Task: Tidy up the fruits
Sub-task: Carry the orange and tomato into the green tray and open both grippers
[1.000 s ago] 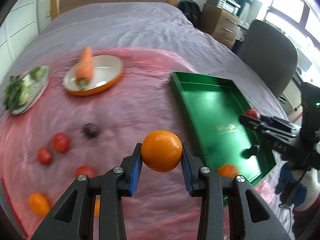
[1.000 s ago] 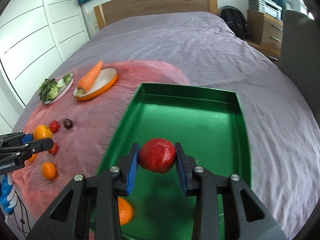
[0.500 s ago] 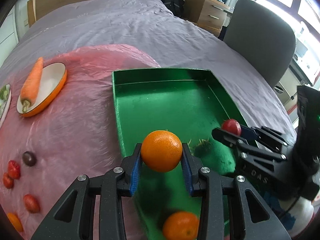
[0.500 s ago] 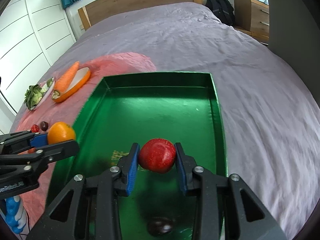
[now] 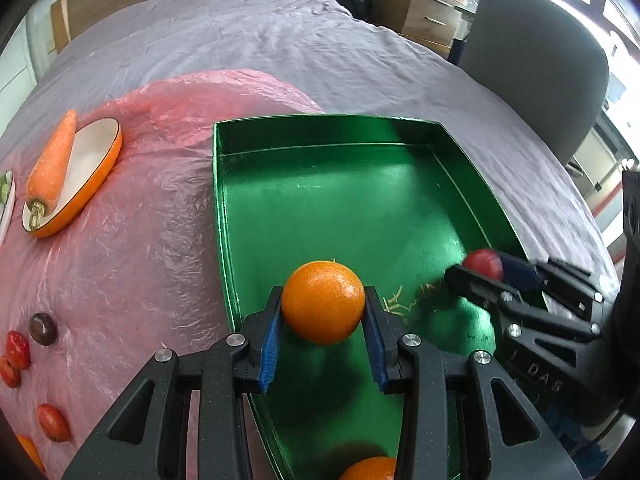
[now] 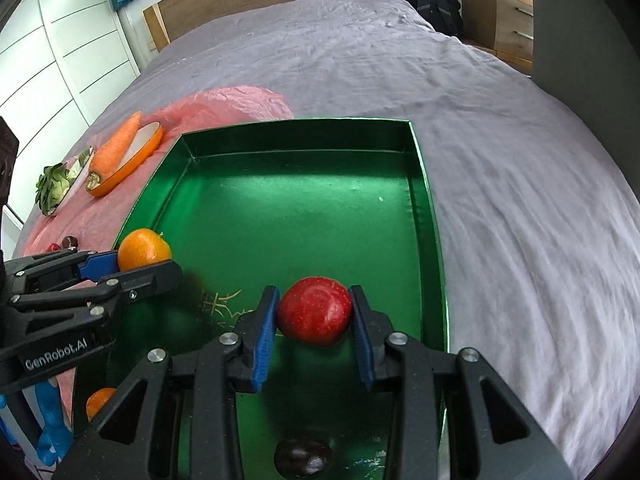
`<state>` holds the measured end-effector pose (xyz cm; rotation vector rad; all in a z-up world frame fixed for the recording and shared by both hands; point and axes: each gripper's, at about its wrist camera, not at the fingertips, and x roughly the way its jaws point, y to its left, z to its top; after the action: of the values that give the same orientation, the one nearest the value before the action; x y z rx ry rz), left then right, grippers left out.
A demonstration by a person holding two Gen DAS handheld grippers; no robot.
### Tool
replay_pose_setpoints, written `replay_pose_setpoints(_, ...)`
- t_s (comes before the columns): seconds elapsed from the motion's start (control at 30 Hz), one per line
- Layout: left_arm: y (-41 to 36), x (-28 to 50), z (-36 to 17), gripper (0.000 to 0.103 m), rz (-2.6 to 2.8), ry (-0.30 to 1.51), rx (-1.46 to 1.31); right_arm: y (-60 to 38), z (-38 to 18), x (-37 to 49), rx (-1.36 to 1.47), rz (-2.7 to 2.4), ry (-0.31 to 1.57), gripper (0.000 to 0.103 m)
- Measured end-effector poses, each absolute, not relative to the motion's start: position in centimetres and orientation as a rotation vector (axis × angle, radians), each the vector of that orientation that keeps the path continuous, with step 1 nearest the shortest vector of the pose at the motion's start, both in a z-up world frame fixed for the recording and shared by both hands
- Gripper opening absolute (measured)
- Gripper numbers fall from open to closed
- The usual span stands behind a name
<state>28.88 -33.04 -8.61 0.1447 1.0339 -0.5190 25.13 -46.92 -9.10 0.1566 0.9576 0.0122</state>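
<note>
My left gripper (image 5: 323,322) is shut on an orange (image 5: 323,302) and holds it over the near left part of the green tray (image 5: 340,136). My right gripper (image 6: 314,318) is shut on a red apple (image 6: 314,314) over the tray's (image 6: 296,126) near right part. Each gripper shows in the other's view: the right one with the apple (image 5: 482,262), the left one with the orange (image 6: 142,250). In the tray lie another orange (image 5: 368,470) and a dark round fruit (image 6: 304,456).
A carrot (image 5: 52,164) lies on an orange-rimmed dish (image 5: 86,172) on the pink sheet (image 5: 132,240). Small red fruits (image 5: 18,350) and a dark one (image 5: 42,328) lie at the left. A plate of greens (image 6: 54,188) is beyond. A grey chair (image 5: 536,76) stands at the right.
My left gripper has carried the orange from over the pink sheet to over the tray. My right gripper has moved forward over the tray with the apple.
</note>
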Motion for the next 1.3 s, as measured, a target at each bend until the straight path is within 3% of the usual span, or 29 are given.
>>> replay_pose_setpoints(0.03,-33.0,28.7,-8.6,0.033,-0.515,1.026,0.154,-46.9,-9.0,25.1,0.155,0.008,0.954,0.029)
replay_pose_setpoints(0.07,-33.0,28.5,-8.7,0.033,-0.514,1.017,0.160,-46.9,-8.9,25.1,0.155,0.002,0.950,0.052)
replay_pose_setpoints(0.13,-33.2,28.0,-8.8,0.033,-0.506,1.000,0.192,-47.0,-8.8,25.0,0.158,-0.008,0.937,0.075)
replay_pose_setpoints(0.4,-33.6,26.7,-9.4,0.033,-0.495,0.979,0.255,-46.7,-8.9,25.1,0.132,-0.013,0.947,0.079)
replay_pose_setpoints(0.47,-33.6,26.6,-9.3,0.034,-0.497,0.983,0.255,-46.7,-9.0,25.2,0.131,-0.021,0.956,0.090)
replay_pose_setpoints(0.97,-33.1,25.5,-8.7,0.039,-0.511,0.996,0.220,-46.3,-8.9,24.1,0.109,-0.019,0.990,0.092)
replay_pose_setpoints(1.03,-32.3,25.4,-7.9,0.043,-0.516,0.972,0.190,-46.1,-8.6,24.0,0.105,-0.016,0.985,0.100)
replay_pose_setpoints(1.07,-32.0,25.3,-7.6,0.050,-0.512,0.965,0.182,-46.0,-8.3,23.8,0.108,-0.010,0.975,0.102)
replay_pose_setpoints(1.3,-29.7,24.3,-5.2,0.051,-0.545,0.924,0.108,-45.4,-6.4,22.1,0.103,-0.014,0.930,0.103)
